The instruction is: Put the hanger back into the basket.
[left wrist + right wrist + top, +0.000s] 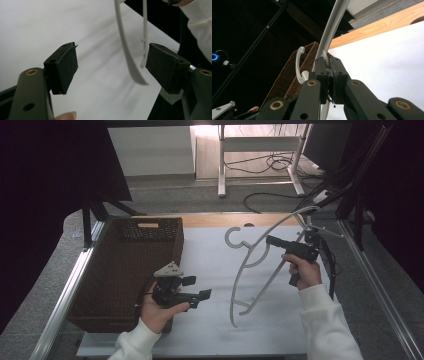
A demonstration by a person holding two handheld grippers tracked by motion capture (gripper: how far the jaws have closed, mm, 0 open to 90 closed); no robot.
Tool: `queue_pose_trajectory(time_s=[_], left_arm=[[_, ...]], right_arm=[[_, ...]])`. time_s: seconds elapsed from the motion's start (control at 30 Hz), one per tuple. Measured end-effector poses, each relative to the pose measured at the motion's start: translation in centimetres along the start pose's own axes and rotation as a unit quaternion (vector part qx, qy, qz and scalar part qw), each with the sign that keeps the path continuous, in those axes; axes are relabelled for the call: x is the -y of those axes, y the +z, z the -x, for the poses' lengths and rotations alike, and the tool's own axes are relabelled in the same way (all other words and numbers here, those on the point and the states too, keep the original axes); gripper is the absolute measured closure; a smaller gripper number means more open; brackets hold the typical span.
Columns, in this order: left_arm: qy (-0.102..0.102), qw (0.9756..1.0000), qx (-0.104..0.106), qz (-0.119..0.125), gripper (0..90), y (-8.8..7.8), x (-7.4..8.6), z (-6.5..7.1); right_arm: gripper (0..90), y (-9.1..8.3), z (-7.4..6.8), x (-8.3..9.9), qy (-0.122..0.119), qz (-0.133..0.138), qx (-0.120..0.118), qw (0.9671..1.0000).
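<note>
A person stands at a counter (210, 330) covered in white, holding one tool in each hand. The right tool (272, 240) is clenched on a pale grey plastic clothes hanger (239, 280), gripping one of its curved arms close to the neck. In the right gripper view the two jaws are pressed together around that curved arm, with the hanger's hook (298, 65) curling just beyond them.

The hanger is lifted off the counter at its hook end and tilts. Its long axis runs from the far right of the counter, up near the right hand (303, 270), down and back toward the person's near middle, where its lower tip hangs close to the white surface. The hook points left, toward a dark brown woven basket (95, 285) that sits along the left side of the counter.

The left tool (196, 287) is released, its jaws spread wide, and holds nothing. It hovers just beside the basket's near right corner, pointing to the person's right. In the left gripper view the hanger's lower end (130, 62) appears between the open jaws but farther off, nearer the right-hand jaw, not touching either pad.

The hanger's free lower end therefore lies to the right of the left tool and a little ahead of it. The left hand (159, 312) is the nearer one to that end, and looks placed to take it.
</note>
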State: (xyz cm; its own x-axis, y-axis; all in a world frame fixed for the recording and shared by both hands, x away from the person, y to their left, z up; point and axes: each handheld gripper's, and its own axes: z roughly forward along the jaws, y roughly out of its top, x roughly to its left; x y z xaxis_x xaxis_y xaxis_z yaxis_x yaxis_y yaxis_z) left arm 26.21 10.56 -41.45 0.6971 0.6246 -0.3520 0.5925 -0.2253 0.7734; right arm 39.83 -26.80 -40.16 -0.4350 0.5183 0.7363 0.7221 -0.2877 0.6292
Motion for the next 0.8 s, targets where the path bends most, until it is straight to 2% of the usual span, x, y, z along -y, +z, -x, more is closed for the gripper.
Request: queue_pose_trajectory(time_s=[0.13,0.23,0.27,0.37,0.4,0.53,0.6,0.8], left_arm=[[0.005,0.9998,0.015,-0.015,24.3,1.8,-0.8,0.6],[-0.006,0.9996,0.018,-0.020,24.9,2.7,-1.0,0.3],[-0.020,0.9993,0.023,-0.020,25.8,3.6,-1.2,0.0],[-0.022,0.9992,0.029,-0.017,30.1,4.3,-1.3,0.1],[-0.017,0.9992,0.028,-0.020,30.9,5.1,-1.5,0.3],[-0.040,0.9985,0.026,-0.027,34.0,6.6,-1.8,-0.2],[-0.042,0.9984,0.024,-0.030,36.0,7.2,-1.8,-0.4],[-0.050,0.9974,0.040,-0.032,47.1,8.3,-2.1,-0.5]], right_arm=[[85.9,0.0,-0.3,0.5,0.002,0.000,-0.011,0.9999],[85.9,0.0,-0.5,0.9,0.001,-0.003,-0.017,0.9998],[85.9,0.1,-0.5,1.0,0.002,-0.004,-0.019,0.9998],[85.9,0.2,-0.6,1.3,0.002,-0.007,-0.025,0.9997],[85.9,0.3,-0.7,1.4,0.001,-0.008,-0.028,0.9996],[85.9,0.5,-0.8,1.8,0.007,-0.007,-0.036,0.9993],[85.9,0.6,-0.9,1.9,0.007,-0.009,-0.041,0.9991],[85.9,0.8,-1.5,2.2,0.010,-0.011,-0.059,0.9981]])
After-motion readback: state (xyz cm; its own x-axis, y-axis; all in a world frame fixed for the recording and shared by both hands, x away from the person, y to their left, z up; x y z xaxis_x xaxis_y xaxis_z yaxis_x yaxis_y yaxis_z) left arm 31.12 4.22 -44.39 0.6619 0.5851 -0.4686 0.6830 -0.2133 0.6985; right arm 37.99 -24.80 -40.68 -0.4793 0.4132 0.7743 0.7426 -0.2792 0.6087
